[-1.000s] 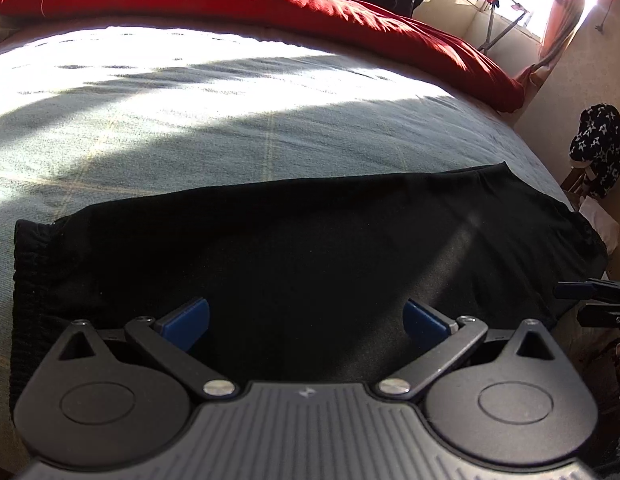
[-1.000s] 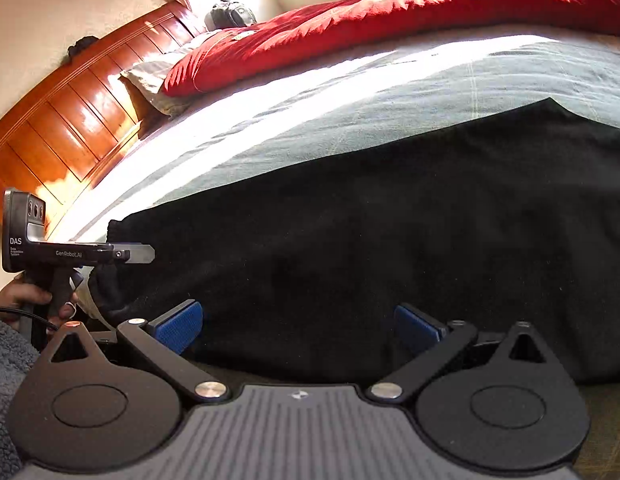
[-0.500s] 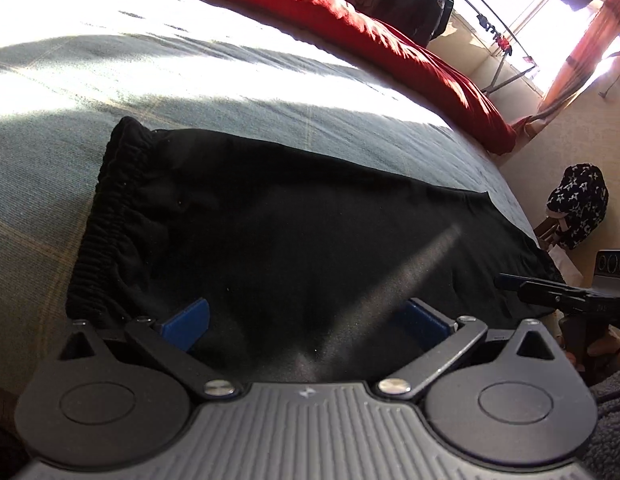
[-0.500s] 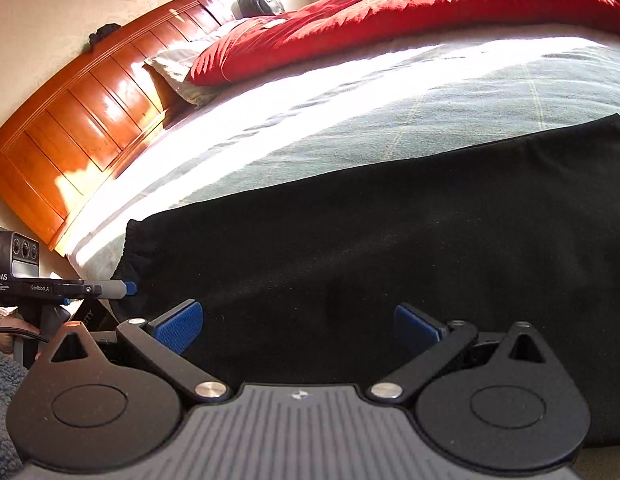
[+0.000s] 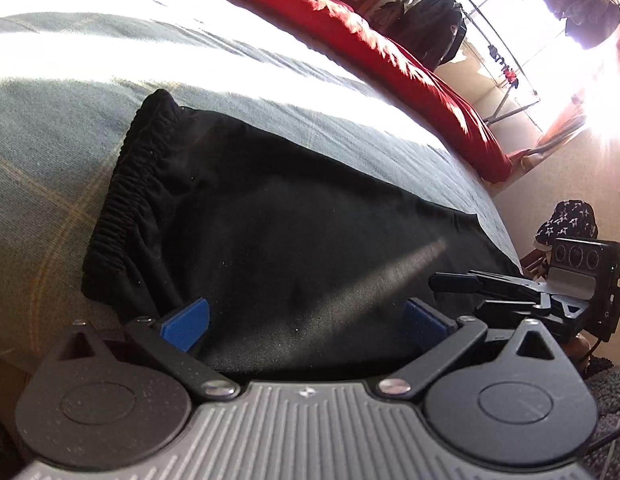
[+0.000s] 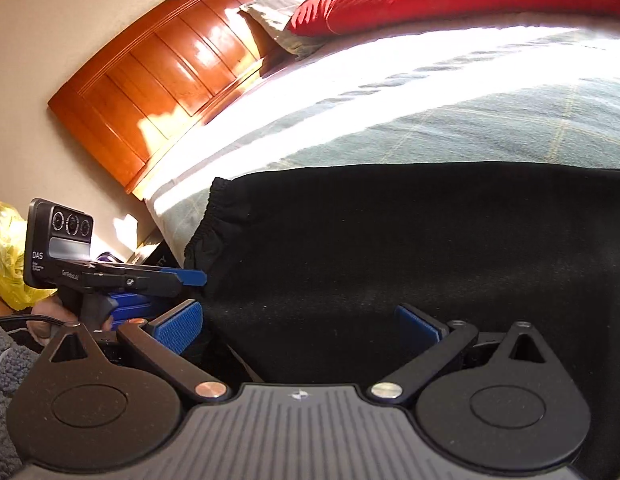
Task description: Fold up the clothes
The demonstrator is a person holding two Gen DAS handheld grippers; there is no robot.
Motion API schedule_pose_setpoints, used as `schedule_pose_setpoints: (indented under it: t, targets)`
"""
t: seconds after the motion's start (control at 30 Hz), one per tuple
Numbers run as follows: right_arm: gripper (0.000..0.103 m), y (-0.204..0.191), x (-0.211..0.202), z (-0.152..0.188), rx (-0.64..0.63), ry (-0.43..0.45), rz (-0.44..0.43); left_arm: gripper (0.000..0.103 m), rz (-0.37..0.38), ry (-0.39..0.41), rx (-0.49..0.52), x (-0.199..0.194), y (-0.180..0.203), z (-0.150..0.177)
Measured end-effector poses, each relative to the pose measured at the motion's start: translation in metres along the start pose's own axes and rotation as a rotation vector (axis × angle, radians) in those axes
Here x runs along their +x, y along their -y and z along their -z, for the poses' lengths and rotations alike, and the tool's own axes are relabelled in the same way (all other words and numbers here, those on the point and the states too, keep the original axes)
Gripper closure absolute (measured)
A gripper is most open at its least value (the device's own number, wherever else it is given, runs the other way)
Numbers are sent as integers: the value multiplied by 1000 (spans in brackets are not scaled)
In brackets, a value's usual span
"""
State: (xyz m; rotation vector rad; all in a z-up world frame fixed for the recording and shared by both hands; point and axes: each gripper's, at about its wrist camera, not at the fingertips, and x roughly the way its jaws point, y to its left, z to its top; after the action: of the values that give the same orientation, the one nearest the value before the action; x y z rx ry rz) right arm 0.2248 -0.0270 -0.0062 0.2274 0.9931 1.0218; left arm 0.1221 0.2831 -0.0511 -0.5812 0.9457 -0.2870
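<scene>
Hovering wide open, holding nothing, at near edge of black garment (image 5: 293,236) on bed (image 5: 49,152): left gripper (image 5: 305,320), right gripper (image 6: 297,326).

Lettering on one hand-held gripper only

In the right wrist view, "DAS" is printed in white on the black camera housing (image 6: 57,256) of the left hand-held gripper (image 6: 165,292), below its row of three lenses. Several lines of smaller white print sit under it but are too small to be read. A further white line along the arm just under the housing seems to begin "Gen", and the rest cannot be made out. In the left wrist view, no lettering can be read.
</scene>
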Motion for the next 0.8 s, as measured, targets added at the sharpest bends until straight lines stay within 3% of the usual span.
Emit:
schedule_pose_setpoints:
  t: [0.07, 0.17, 0.27, 0.5, 0.53, 0.63, 0.8]
  targets:
    - [0, -1, 12, 3, 16, -49, -57, 1, -9, -14, -49, 4, -8, 5]
    - [0, 4, 28, 16, 76, -132, -121, 1, 13, 15, -32, -6, -7, 3]
    - [0, 4, 23, 18, 90, -113, -129, 1, 25, 62, 12, -15, -2, -10]
    - [0, -7, 5, 3, 44, -49, -15, 1, 83, 175, 55, 15, 5, -66]
    - [0, -8, 2, 5, 46, -43, 0, 1, 72, 186, 43, 23, 1, -71]
    - [0, -10, -8, 11, 58, -29, 63, 1, -87, 172, 3, 42, -13, -81]
    - [0, -7, -35, 25, 89, 10, 170, 1, -57, 143, 87, 34, 6, -74]
